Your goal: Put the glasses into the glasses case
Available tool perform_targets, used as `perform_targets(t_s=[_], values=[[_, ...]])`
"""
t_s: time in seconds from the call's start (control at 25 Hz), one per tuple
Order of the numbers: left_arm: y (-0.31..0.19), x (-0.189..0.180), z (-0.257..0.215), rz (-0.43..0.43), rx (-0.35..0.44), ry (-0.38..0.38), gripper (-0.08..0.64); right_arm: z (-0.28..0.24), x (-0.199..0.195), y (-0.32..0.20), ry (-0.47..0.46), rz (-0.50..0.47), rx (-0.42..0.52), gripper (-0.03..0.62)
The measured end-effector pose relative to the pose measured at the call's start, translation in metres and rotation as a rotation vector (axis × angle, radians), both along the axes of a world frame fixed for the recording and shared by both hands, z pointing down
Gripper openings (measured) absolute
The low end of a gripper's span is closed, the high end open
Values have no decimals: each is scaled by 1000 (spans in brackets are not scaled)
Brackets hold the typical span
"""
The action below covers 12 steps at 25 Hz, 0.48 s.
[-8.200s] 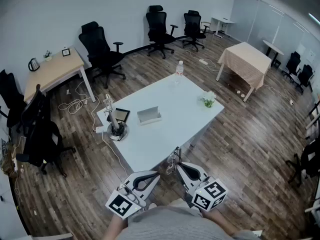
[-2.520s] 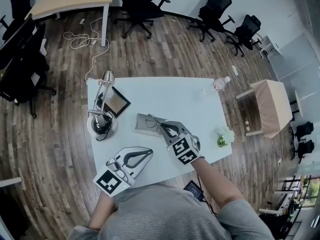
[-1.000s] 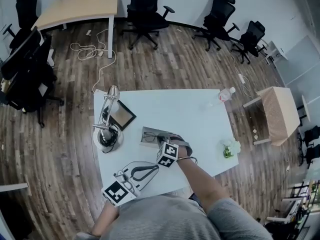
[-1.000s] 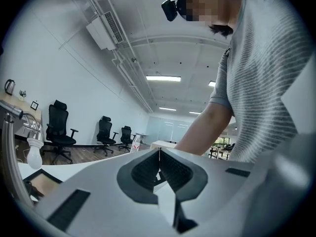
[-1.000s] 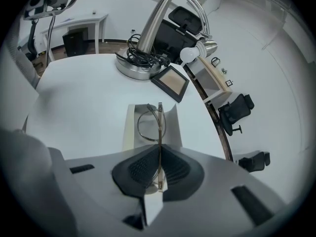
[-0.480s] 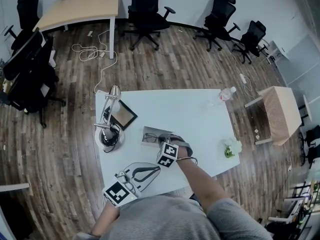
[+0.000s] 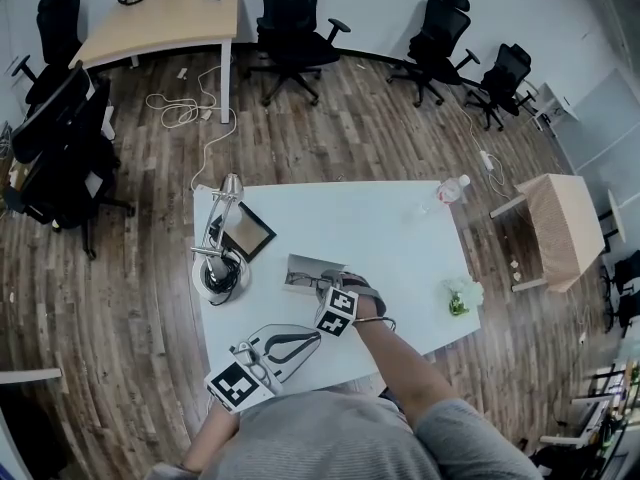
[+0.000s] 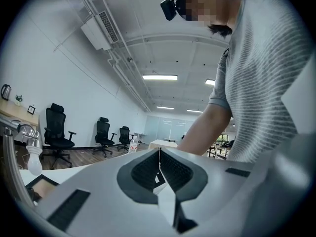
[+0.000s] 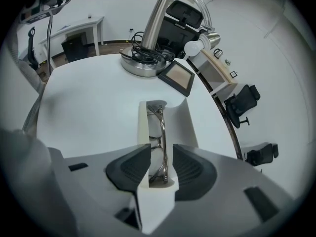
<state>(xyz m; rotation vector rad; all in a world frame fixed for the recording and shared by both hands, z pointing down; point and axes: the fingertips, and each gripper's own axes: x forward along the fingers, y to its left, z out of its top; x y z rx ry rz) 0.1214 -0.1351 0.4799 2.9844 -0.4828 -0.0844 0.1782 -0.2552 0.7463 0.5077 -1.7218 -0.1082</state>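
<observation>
Glasses (image 9: 159, 142) of thin wire lie in the smooth white case (image 9: 181, 125) between the just-opened jaws of your right gripper (image 9: 162, 169); left gripper (image 8: 159, 164) pressed together.

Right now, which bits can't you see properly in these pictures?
Glasses, right gripper view: partly behind the glasses case wall and the right gripper, whose jaws have just been opening and stand apart around them.
Glasses, head view: too small, mostly under that gripper.
Table, left gripper view: mostly blocked by the left gripper, jaws together.
</observation>
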Motion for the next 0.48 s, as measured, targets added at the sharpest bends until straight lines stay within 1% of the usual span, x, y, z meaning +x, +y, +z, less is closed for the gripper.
perform_targets(t_s=[0.28,0.48], values=[[4,-2,-4,2,-3,0,14,-27,2,-1,-103,90,65,129],[8,-2,-6,7,-11,-11,14,-43,4,2,-174,159,93,129]])
